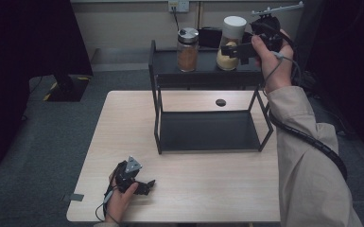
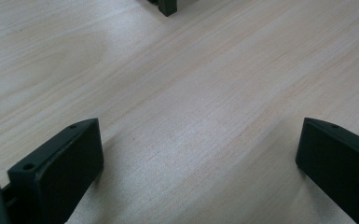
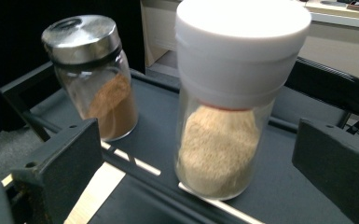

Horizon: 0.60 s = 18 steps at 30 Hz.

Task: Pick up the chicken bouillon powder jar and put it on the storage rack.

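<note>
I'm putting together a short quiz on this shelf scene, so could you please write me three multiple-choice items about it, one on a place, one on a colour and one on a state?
1. Where do the two jars stand?
A. on the rack's top shelf
B. on the rack's bottom shelf
C. on the table

2. What colour is the cap of the jar between the right hand-held gripper's jaws?
A. silver
B. white
C. red

3. How is the left hand-held gripper?
A. shut on a jar
B. shut on nothing
C. open over bare table

Answers: 1 A, the silver-lidded jar and white-capped jar stand on the rack top. 2 B, the right hand-held gripper view shows it. 3 C, the left hand-held gripper has jaws wide apart over the table.
</note>
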{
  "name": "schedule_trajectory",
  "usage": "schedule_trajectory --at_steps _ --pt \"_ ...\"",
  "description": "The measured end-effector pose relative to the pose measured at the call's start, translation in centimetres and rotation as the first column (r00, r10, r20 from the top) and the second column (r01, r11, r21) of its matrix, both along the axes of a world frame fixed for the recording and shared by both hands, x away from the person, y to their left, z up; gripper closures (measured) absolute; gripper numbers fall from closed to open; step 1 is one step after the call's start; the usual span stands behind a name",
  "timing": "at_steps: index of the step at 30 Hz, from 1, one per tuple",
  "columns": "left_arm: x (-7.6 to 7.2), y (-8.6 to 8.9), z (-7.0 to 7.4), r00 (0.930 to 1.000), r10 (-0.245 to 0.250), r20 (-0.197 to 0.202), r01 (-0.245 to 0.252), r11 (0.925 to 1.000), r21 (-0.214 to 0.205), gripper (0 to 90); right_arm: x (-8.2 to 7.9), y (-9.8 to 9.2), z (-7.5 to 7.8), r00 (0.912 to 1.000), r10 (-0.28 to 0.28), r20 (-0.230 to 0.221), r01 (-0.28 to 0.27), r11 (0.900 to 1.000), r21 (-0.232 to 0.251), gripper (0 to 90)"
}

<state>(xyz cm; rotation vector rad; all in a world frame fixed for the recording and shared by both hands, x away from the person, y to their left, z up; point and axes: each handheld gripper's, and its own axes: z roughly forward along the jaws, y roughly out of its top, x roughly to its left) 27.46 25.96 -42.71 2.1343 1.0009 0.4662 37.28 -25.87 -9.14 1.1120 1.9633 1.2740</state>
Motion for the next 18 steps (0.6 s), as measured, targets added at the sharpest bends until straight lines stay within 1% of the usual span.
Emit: schedule_trajectory --at_steps 3,6,9,14,18 --pt "0.0 0.0 0.0 1.0 0.0 0.0 0.0 1.0 0.0 0.0 -0.3 -0.1 -0.4 1.0 0.009 0.002 -0.009 0.9999 0.01 0.4" --pt "0.0 0.0 0.0 1.0 0.0 0.0 0.0 1.0 0.0 0.0 -0.7 0.1 -0.7 0.9998 0.013 0.013 -0.013 0.9999 0.0 0.4" --pt "0.0 0.0 0.0 1.0 0.0 -0.001 0.0 1.0 0.0 0.0 -1.0 0.0 -1.2 0.9996 0.024 0.012 -0.024 0.9996 0.014 0.4" --pt "0.0 0.0 0.0 1.0 0.0 -0.001 0.0 1.0 0.0 0.0 -1.5 0.4 -1.8 0.9994 0.033 0.013 -0.033 0.9995 -0.006 2.0" --pt "0.0 0.0 0.0 1.0 0.0 -0.001 0.0 1.0 0.0 0.0 -2.0 0.4 -2.3 0.9991 0.041 0.011 -0.041 0.9991 0.001 2.0"
